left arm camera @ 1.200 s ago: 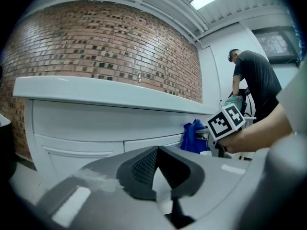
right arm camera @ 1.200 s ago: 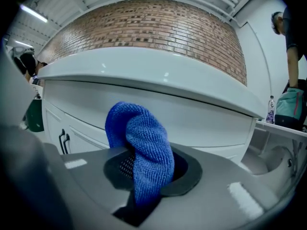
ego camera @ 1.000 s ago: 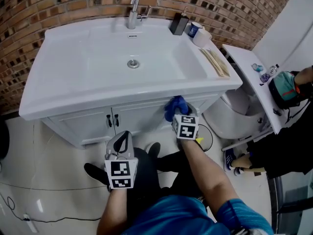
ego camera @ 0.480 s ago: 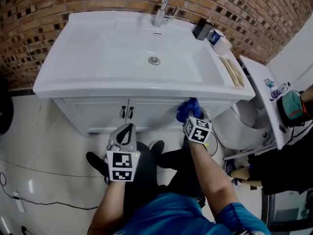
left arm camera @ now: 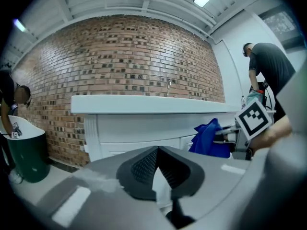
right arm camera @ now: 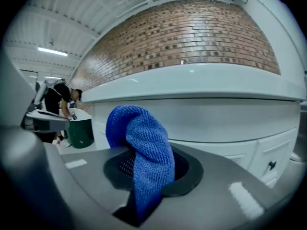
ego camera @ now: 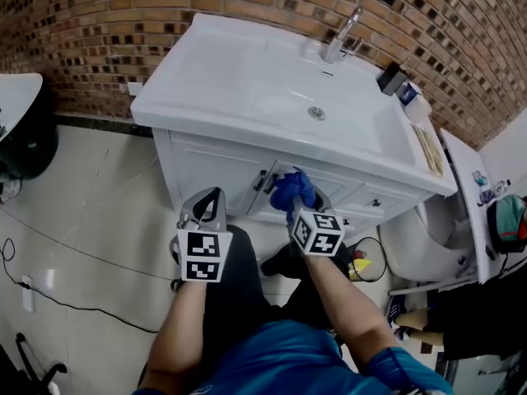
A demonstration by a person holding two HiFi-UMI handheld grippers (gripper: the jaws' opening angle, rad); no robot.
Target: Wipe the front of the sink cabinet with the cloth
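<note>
The white sink cabinet front (ego camera: 210,164) (left arm camera: 139,128) (right arm camera: 216,121) faces me under the basin. A blue cloth (ego camera: 294,188) (left arm camera: 209,138) (right arm camera: 144,145) is bunched against it near the door handles in the middle. My right gripper (ego camera: 300,206) (right arm camera: 146,169) is shut on the cloth, which drapes over its fingertips and hides them. It shows in the left gripper view too, the right gripper (left arm camera: 230,138) with its marker cube. My left gripper (ego camera: 208,197) (left arm camera: 157,150) hangs shut and empty, left of the cloth and a short way off the cabinet.
The sink basin (ego camera: 247,72), a faucet (ego camera: 342,33) and a dark dispenser (ego camera: 393,79) top the cabinet against a brick wall (ego camera: 123,23). A toilet (ego camera: 420,249) stands to the right. A green bin (left arm camera: 26,152) is at left. A cable (ego camera: 58,241) lies on the floor.
The right gripper has slid the cloth left along the cabinet front, from the right side to the door handles. My head view has swung round. The left gripper stays shut.
</note>
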